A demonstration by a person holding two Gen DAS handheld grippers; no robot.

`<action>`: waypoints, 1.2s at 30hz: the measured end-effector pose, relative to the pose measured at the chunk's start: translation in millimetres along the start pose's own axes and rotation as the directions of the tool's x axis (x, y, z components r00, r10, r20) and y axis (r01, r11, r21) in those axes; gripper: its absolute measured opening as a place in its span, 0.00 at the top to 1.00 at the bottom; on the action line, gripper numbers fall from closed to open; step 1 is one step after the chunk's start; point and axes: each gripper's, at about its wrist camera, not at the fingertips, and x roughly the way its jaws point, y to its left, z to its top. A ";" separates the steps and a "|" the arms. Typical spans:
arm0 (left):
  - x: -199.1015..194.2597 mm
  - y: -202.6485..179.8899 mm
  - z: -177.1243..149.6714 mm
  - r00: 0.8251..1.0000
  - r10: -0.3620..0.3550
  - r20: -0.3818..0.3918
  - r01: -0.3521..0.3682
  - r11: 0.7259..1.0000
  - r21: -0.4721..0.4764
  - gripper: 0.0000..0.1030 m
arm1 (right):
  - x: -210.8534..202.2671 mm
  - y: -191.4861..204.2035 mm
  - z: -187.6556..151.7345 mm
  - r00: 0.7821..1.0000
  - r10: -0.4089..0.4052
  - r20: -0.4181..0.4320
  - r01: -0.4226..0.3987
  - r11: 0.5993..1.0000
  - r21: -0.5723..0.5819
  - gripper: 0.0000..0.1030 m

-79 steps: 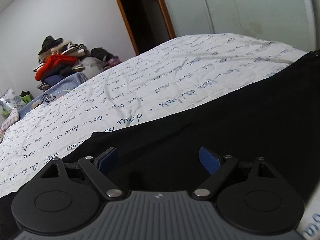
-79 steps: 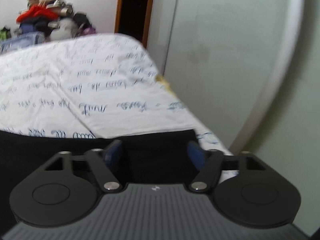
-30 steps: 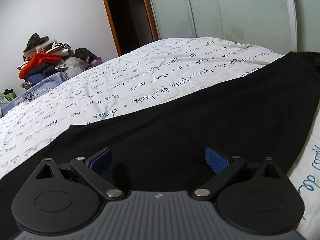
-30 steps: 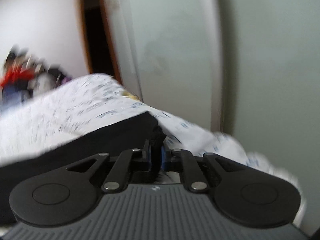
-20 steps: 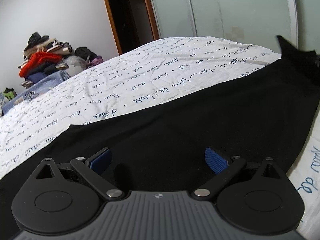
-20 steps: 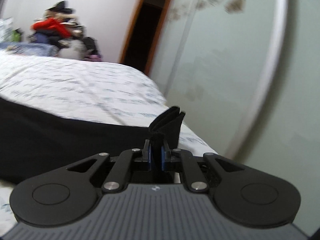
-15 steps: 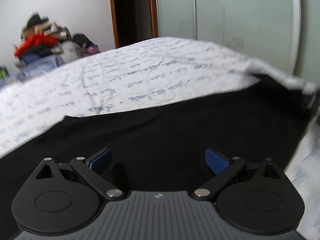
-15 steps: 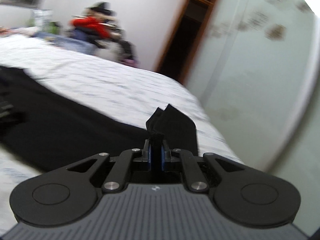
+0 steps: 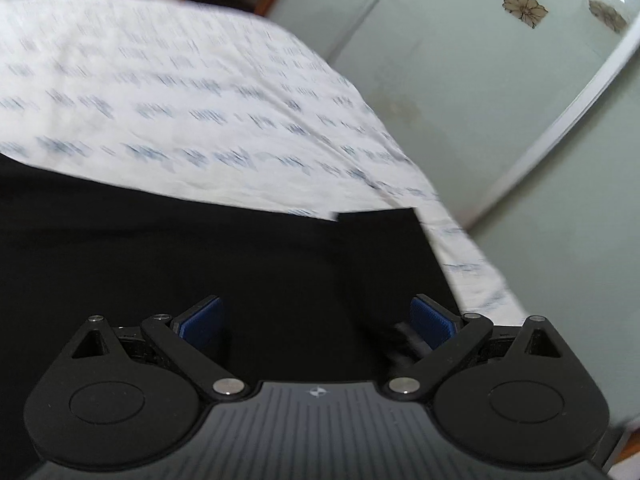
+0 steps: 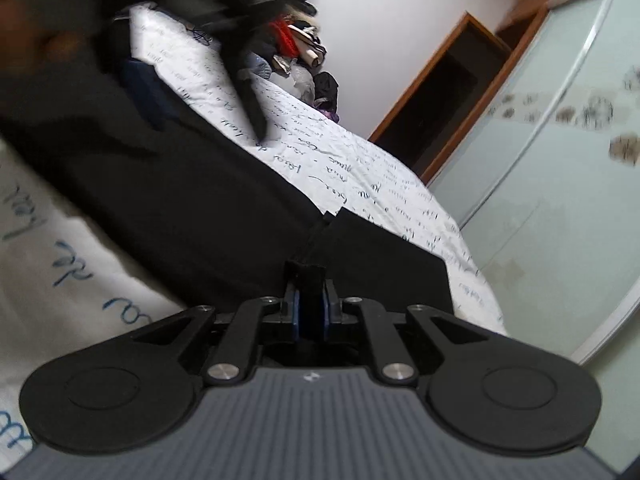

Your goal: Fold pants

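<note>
1. Jaws of the right gripper (image 10: pixel 310 312) are clenching a bunched corner of the black pants (image 10: pixel 200 208), pinching the cloth between the blue pads; gripping at the very end is giving the hand a handle to carry that end over the rest of the garment, which looks like the fold in progress.

2. Jaws of the left gripper (image 9: pixel 316 320) are standing wide apart with nothing between them, hovering just above the dark cloth; the blue fingers (image 9: pixel 430 320) are clear of the fabric, probably so this hand is free to pin or smooth the pants (image 9: pixel 180 264) once the fold lands.

3. Pants are lying stretched across the bed (image 10: pixel 360 168), on the white sheet with its blue script, running along the near side so both hands can reach an end.

4. In the right wrist view, a lifted flap is overlapping the flat part, a seam showing where the layers meet.

5. At the upper left of that view a dark blurred shape is crossing the frame; it may be the other gripper, but the smear is too heavy to be sure.

6. A clothes pile (image 10: pixel 292 48) is sitting at the far end of the bed, well apart from the work.
</note>
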 end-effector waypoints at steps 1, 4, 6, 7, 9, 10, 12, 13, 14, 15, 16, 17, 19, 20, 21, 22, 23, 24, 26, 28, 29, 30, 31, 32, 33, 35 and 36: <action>7.5 -1.2 3.6 1.000 -0.014 -0.023 0.014 1.000 -0.017 0.02 | -2.1 2.2 -0.2 1.000 -0.003 0.010 0.003 1.000 -0.017 0.90; 28.5 -9.6 6.9 0.998 -0.014 -0.061 0.012 0.999 -0.034 0.03 | -11.2 2.8 -0.9 0.998 0.017 0.056 -0.016 1.000 -0.016 0.90; 38.5 -15.0 5.9 0.997 -0.009 -0.080 0.006 0.999 -0.038 0.03 | -16.8 2.2 -0.6 0.997 0.028 0.076 -0.027 1.000 -0.006 0.90; 43.3 -18.1 5.7 0.996 -0.009 -0.084 0.006 0.999 -0.041 0.03 | -19.3 1.3 -0.2 0.996 0.033 0.084 -0.033 0.999 0.002 0.90; 48.0 -23.3 5.1 0.997 -0.011 -0.079 0.008 0.999 -0.039 0.05 | -24.3 -1.3 0.3 0.994 0.047 0.099 -0.050 0.998 0.029 0.90; 49.9 -27.4 4.9 0.997 -0.010 -0.079 0.008 1.000 -0.031 0.18 | -26.6 -2.7 0.9 0.992 0.057 0.109 -0.062 0.997 0.043 0.90; 56.2 -31.9 6.3 0.994 -0.002 -0.109 0.000 1.000 -0.013 0.53 | -32.2 -5.1 1.8 0.989 0.072 0.132 -0.081 0.995 0.063 0.90; 58.1 -33.0 6.3 0.992 0.006 -0.124 -0.008 1.000 -0.011 0.69 | -34.2 -5.9 2.5 0.987 0.080 0.140 -0.090 0.993 0.073 0.90; 59.6 -34.4 5.3 0.992 0.013 -0.129 -0.014 1.000 -0.008 0.78 | -35.8 -6.4 3.5 0.986 0.085 0.146 -0.098 0.992 0.080 0.90; 59.2 -34.6 3.9 0.992 0.015 -0.124 -0.016 1.000 -0.005 0.82 | -37.2 -6.3 4.6 0.985 0.086 0.151 -0.099 0.992 0.084 0.90; 58.3 -34.1 2.6 0.993 0.013 -0.115 -0.014 1.000 -0.006 0.86 | -37.0 -5.7 5.6 0.985 0.084 0.152 -0.098 0.991 0.086 0.90; 56.8 -32.5 1.3 0.994 0.012 -0.104 -0.013 1.000 -0.009 0.90 | -36.7 -5.3 6.0 0.985 0.085 0.150 -0.099 0.991 0.088 0.90; 53.7 -30.3 -0.5 0.996 0.016 -0.085 -0.016 1.000 -0.006 0.92 | -35.6 -3.3 5.8 0.986 0.092 0.142 -0.106 0.990 0.095 0.90; 50.7 -30.0 -1.5 0.997 0.025 -0.070 -0.025 1.000 0.006 0.93 | -34.6 -1.7 6.1 0.986 0.095 0.138 -0.108 0.990 0.092 0.90; 47.4 -30.9 -2.5 0.998 0.043 -0.051 -0.041 0.999 0.026 0.93 | -32.6 -1.2 8.6 0.986 0.098 0.135 -0.110 0.990 0.087 0.90; 42.8 -32.7 -4.0 0.997 0.070 -0.025 -0.068 0.996 0.059 0.93 | -32.2 0.2 10.3 0.985 0.102 0.138 -0.115 0.990 0.083 0.90; 39.1 -35.5 -4.7 0.995 0.098 0.003 -0.098 0.991 0.095 0.93 | -32.3 1.5 12.7 0.984 0.109 0.144 -0.122 0.989 0.084 0.90; 34.1 -38.0 -6.5 0.991 0.127 0.035 -0.131 0.982 0.134 0.93 | -31.9 2.1 15.9 0.982 0.115 0.151 -0.129 0.988 0.086 0.90; 23.1 -41.3 -10.5 0.980 0.174 0.094 -0.190 0.960 0.207 0.94 | -32.4 5.8 22.9 0.977 0.132 0.168 -0.148 0.985 0.089 0.90; 12.7 -41.8 -13.9 0.965 0.221 0.139 -0.251 0.934 0.256 0.94 | -32.5 10.4 30.2 0.970 0.151 0.188 -0.169 0.982 0.085 0.90; 7.3 -40.6 -15.6 0.957 0.243 0.157 -0.279 0.920 0.277 0.94 | -32.4 13.3 34.4 0.966 0.163 0.199 -0.182 0.980 0.082 0.90; 3.1 -38.4 -16.6 0.950 0.263 0.169 -0.303 0.908 0.291 0.94 | -32.1 16.9 39.1 0.962 0.178 0.208 -0.198 0.977 0.076 0.90; -1.0 -35.3 -17.3 0.943 0.284 0.175 -0.325 0.897 0.298 0.94 | -28.6 18.9 43.0 0.958 0.191 0.215 -0.210 0.975 0.069 0.90; -3.8 -31.5 -17.5 0.937 0.302 0.177 -0.344 0.890 0.300 0.94 | -28.1 23.2 47.0 0.954 0.204 0.222 -0.222 0.973 0.059 0.90; -6.9 -26.9 -17.4 0.932 0.318 0.175 -0.358 0.884 0.301 0.94 | -27.5 27.2 50.4 0.950 0.217 0.226 -0.234 0.971 0.051 0.90; -15.1 -16.7 -18.7 0.924 0.342 0.170 -0.379 0.878 0.293 0.94 | -25.7 35.0 56.6 0.941 0.244 0.233 -0.259 0.965 0.036 0.90; -18.8 -11.9 -19.3 0.921 0.351 0.170 -0.387 0.875 0.292 0.94 | -25.0 38.8 59.1 0.937 0.258 0.236 -0.272 0.962 0.029 0.90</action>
